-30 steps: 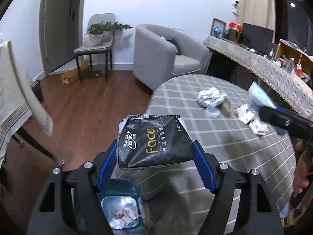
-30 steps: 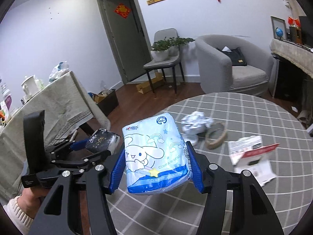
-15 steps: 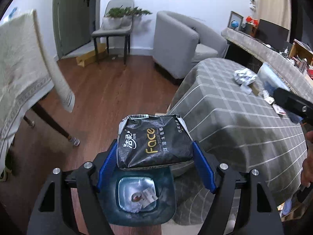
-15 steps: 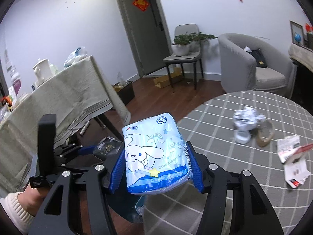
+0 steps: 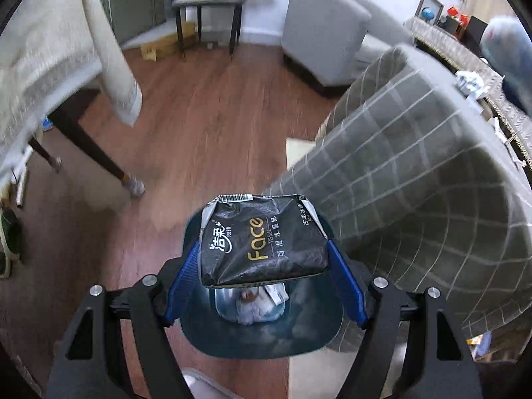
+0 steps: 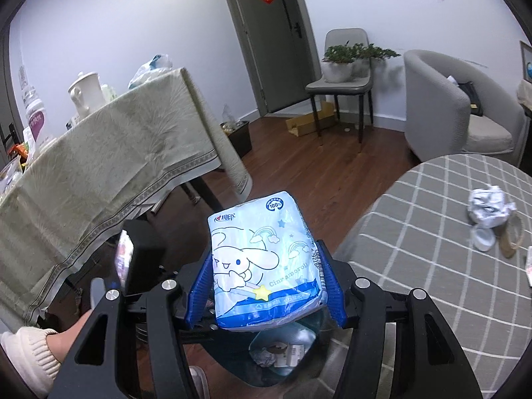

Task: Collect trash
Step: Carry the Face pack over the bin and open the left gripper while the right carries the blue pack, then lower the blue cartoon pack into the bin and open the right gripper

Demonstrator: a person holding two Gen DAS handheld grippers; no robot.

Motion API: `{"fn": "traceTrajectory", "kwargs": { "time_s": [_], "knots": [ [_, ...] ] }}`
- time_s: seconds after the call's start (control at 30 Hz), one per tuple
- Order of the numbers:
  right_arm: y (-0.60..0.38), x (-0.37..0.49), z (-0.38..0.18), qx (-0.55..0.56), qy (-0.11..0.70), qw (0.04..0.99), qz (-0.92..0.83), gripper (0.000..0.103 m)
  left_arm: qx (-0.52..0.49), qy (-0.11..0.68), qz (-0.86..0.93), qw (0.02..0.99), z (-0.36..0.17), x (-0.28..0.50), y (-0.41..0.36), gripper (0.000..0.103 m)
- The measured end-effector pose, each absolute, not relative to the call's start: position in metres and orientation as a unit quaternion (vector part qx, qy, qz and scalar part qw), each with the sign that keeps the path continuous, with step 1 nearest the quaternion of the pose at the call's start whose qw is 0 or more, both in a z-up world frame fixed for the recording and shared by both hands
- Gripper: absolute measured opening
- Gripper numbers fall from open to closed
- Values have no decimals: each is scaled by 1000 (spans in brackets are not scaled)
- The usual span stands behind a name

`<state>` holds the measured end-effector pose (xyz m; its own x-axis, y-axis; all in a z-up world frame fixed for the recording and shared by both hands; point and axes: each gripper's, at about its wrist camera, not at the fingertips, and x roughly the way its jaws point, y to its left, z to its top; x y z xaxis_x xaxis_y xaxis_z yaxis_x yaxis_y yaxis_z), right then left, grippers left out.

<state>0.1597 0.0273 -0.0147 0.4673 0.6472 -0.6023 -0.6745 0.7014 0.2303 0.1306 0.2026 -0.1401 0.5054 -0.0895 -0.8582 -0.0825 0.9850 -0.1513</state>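
Below the left gripper [image 5: 266,259], whose fingers clench a black tissue pack [image 5: 262,241], sits the dark blue bin [image 5: 262,329]; the right gripper [image 6: 264,286] clenches a light blue cartoon tissue pack [image 6: 262,262], and dropping both together risks one bouncing off the rim.

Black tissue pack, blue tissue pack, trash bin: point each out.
black tissue pack [image 5: 262,239]: left wrist view, middle of its printed face.
blue tissue pack [image 6: 262,262]: right wrist view, on the cartoon print.
trash bin [image 5: 259,335]: left wrist view, dark near rim below the pack.
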Motion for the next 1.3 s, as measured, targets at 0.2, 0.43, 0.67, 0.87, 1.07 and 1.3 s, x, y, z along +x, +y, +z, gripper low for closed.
{"fn": "traceTrajectory", "kwargs": {
  "time_s": [0.2,0.43,0.67,0.87,1.07,1.3],
  "knots": [
    [54,155,-26,-33,355,846,397,59,-99,539,-11,836,-172,129,212,76],
    [79,158,-40,-44,374,838,395,59,-102,552,-12,828,-186,120,226,87],
    [105,162,-64,-65,400,828,388,59,-115,516,1,849,-161,112,245,89],
    [120,168,-87,-83,425,819,377,59,-123,470,21,874,-130,101,263,89],
    [136,173,-122,-108,462,806,355,59,-117,431,35,894,-108,92,273,88],
    [150,176,-163,-129,498,786,343,59,-79,401,42,912,-83,84,266,84]
  ]
}}
